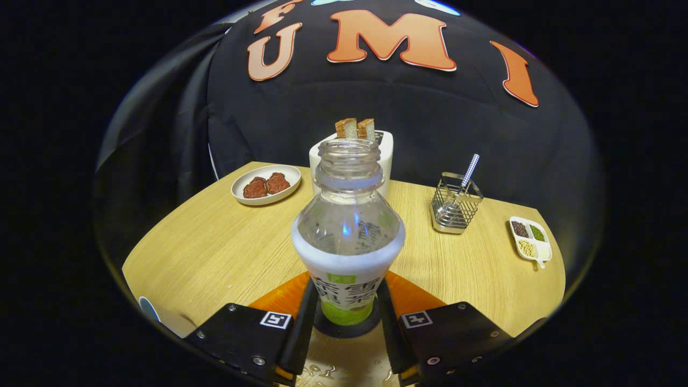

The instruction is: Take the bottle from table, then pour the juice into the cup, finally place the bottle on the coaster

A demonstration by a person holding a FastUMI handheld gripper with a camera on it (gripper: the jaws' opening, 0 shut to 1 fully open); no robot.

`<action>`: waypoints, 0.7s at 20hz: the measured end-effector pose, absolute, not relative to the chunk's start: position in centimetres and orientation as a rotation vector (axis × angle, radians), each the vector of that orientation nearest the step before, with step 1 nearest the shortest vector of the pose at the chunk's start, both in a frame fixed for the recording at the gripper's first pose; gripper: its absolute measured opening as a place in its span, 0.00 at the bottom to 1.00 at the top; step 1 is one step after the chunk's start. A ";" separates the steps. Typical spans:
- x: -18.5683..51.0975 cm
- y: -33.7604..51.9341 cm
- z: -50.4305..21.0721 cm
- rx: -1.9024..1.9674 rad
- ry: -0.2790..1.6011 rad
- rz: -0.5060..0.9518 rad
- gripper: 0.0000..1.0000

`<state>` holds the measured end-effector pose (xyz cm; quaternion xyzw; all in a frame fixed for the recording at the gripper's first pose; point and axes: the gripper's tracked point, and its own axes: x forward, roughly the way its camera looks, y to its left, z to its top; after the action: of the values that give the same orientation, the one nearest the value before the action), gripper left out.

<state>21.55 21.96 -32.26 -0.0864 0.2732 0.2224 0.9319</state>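
At lower centre of the frame, the uncapped bottle (pixel 348 236) stands upright on a dark coaster (pixel 346 327), the gripper (pixel 346 317) clamped on its labelled base; only the release appears left.

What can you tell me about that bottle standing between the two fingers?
The bottle is clear plastic, uncapped, with a threaded neck and a white and green label wrap around its lower body. It looks nearly empty. It stands upright on a dark round coaster on the wooden table. The gripper has its fingers close on either side of its base; whether they press it I cannot tell.
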 end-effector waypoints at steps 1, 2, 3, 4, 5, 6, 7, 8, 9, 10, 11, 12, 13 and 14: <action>21.8 21.8 -32.5 -0.191 0.554 0.455 0.60; 21.6 21.5 -32.4 -0.195 0.555 0.457 0.60; 21.6 21.6 -32.4 -0.197 0.555 0.460 0.61; 21.3 21.5 -32.6 -0.198 0.558 0.462 0.63; 21.1 21.4 -32.6 -0.195 0.559 0.465 0.64; 20.9 21.2 -32.9 -0.194 0.570 0.465 0.66; 20.6 21.1 -33.2 -0.187 0.585 0.466 0.67; 20.3 20.9 -33.1 -0.173 0.596 0.462 0.71; 20.1 20.7 -33.0 -0.159 0.601 0.460 0.77; 20.1 20.4 -32.8 -0.147 0.600 0.452 0.85; 19.9 20.2 -32.3 -0.137 0.596 0.443 0.89; 19.6 19.9 -31.7 -0.129 0.592 0.436 0.97; 19.3 19.6 -31.0 -0.124 0.588 0.427 0.98; 18.9 19.1 -30.1 -0.119 0.578 0.415 0.98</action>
<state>18.87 19.14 -30.13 -0.0584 0.2829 0.2031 0.9356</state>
